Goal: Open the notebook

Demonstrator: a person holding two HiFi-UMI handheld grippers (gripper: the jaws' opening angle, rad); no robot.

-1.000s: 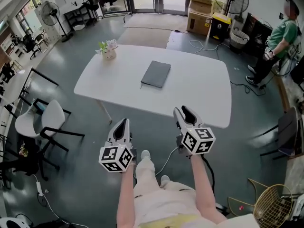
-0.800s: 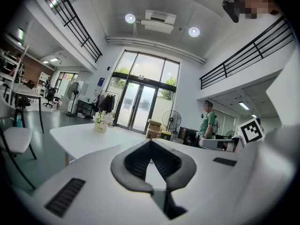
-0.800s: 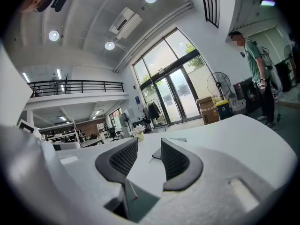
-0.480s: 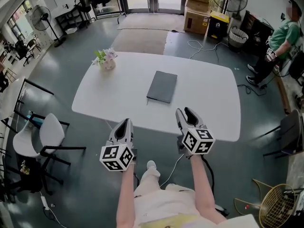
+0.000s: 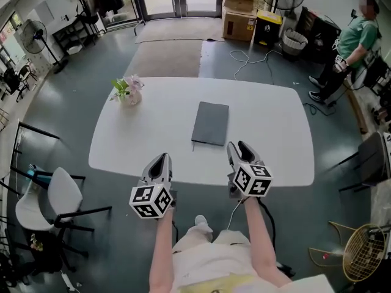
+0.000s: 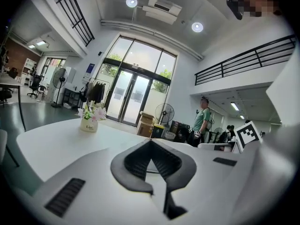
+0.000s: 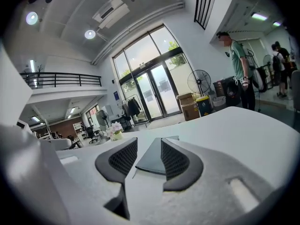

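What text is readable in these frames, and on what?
Flower pot: short dark word starting "L", rest too blurred to read.
Blue wall sign: too small to read.
Cardboard boxes: any print too small to read.
Notebook: plain cover, no text visible.

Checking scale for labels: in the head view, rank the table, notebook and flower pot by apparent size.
1. white table, largest by far
2. dark notebook
3. flower pot, smallest, though it sits slightly farther off
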